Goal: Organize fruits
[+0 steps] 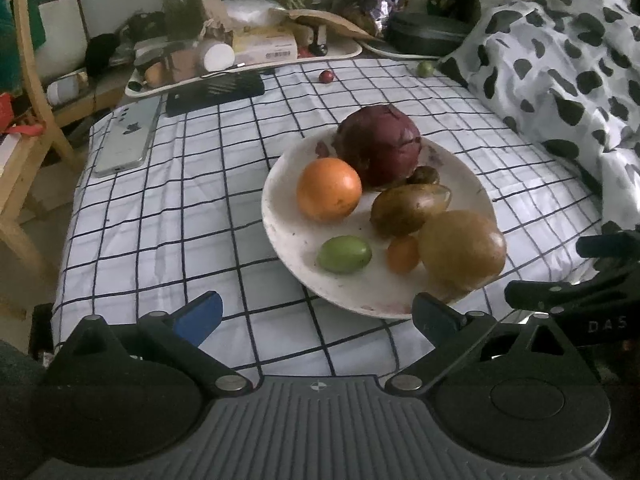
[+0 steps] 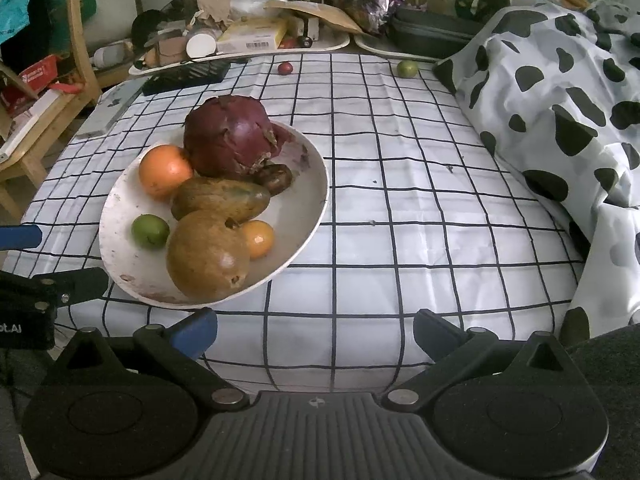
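Nearest, the left hand-held gripper [image 1: 316, 316] and the right hand-held gripper [image 2: 316, 330] both stand with jaws wide apart, nothing between them. Just beyond sits the white plate [image 1: 288, 236] on the checked cloth [image 1: 168, 200], bearing a brown round fruit [image 1: 462, 250], green fruit [image 1: 344, 254], small orange fruit [image 1: 403, 254], mango [image 1: 404, 208], orange [image 1: 329, 189] and purple cabbage-like head [image 1: 378, 144]. Far off on the cloth lie a small red fruit [image 1: 326, 76] and a small green fruit [image 1: 425, 68].

A: What sits on the white plate [image 2: 312, 184]?
B: A big purple fruit [image 2: 232, 136] at the back, an orange [image 2: 164, 170], a brownish mango [image 2: 220, 200], a round brown fruit [image 2: 206, 254], a lime [image 2: 150, 231] and a small orange fruit [image 2: 259, 238].
A: And the right claw [image 2: 316, 336]?
B: Spread wide over the checked sheet [image 2: 400, 200], holding nothing. A red berry [image 2: 285, 68] and a green fruit [image 2: 407, 68] lie far off.
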A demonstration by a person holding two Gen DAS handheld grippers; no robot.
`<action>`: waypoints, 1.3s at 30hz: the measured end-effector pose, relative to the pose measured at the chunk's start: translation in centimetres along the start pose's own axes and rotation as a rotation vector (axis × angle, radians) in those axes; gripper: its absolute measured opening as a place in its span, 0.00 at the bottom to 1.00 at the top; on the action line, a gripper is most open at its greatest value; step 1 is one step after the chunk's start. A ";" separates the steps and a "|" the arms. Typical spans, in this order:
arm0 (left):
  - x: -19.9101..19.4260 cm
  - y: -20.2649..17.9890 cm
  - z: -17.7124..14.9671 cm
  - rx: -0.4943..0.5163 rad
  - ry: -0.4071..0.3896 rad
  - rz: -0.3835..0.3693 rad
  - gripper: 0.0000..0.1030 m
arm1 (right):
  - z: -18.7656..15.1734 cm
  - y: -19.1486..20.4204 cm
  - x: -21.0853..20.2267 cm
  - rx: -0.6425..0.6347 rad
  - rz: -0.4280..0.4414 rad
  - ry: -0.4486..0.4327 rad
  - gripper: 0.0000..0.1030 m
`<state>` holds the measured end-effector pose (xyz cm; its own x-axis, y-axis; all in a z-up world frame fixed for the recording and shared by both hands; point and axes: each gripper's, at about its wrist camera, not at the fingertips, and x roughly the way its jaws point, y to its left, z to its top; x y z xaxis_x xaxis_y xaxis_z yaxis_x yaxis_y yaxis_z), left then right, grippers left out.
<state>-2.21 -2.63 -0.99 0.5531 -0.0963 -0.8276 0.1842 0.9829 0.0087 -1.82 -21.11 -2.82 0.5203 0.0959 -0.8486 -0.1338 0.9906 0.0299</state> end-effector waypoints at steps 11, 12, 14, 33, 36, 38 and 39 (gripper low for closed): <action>0.0 0.1 0.0 -0.005 0.008 0.006 1.00 | 0.0 0.0 0.0 0.000 0.000 -0.002 1.00; 0.0 0.1 0.0 -0.005 0.009 0.006 1.00 | 0.0 0.0 0.0 0.001 0.000 -0.002 1.00; 0.0 0.1 0.0 -0.004 0.009 0.005 1.00 | 0.0 -0.1 0.0 0.002 -0.001 -0.003 1.00; 0.3 -0.1 0.0 0.018 0.027 0.011 1.00 | 0.0 -0.1 0.0 0.003 -0.001 -0.003 1.00; 0.4 -0.2 0.0 0.019 0.033 0.014 1.00 | 0.0 -0.1 0.0 0.003 -0.001 -0.003 1.00; 0.4 -0.2 0.0 0.020 0.037 0.015 1.00 | 0.0 -0.1 0.0 0.003 -0.001 -0.003 1.00; 0.4 -0.2 -0.1 0.020 0.038 0.016 1.00 | 0.0 -0.1 0.0 0.003 -0.001 -0.003 1.00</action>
<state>-2.04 -2.86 -1.40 0.5246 -0.0744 -0.8481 0.1923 0.9808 0.0329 -1.78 -21.22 -2.80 0.5229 0.0952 -0.8470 -0.1310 0.9909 0.0305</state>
